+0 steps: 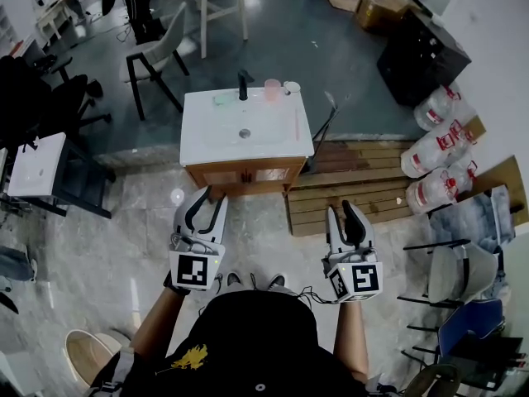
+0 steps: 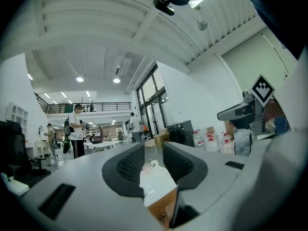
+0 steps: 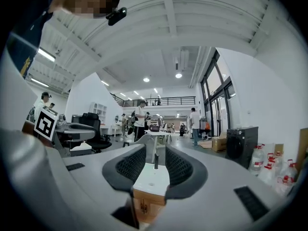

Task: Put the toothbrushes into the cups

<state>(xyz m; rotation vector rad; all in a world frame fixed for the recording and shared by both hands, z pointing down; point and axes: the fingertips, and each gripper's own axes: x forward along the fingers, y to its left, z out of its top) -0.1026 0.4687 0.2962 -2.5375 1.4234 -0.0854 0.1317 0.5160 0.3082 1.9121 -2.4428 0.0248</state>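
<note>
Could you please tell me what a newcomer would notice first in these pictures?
The white washbasin cabinet stands mid-floor, a pink cup and black tap at its far edge. Nearer the person, the left tongs and right tongs point at it, open and empty.

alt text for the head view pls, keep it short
Seen from above, a person holds a left gripper and a right gripper, both open and empty, aimed at a white sink cabinet ahead. A black faucet and a pink cup stand at the sink's far edge; large water bottles sit at the right.
</note>
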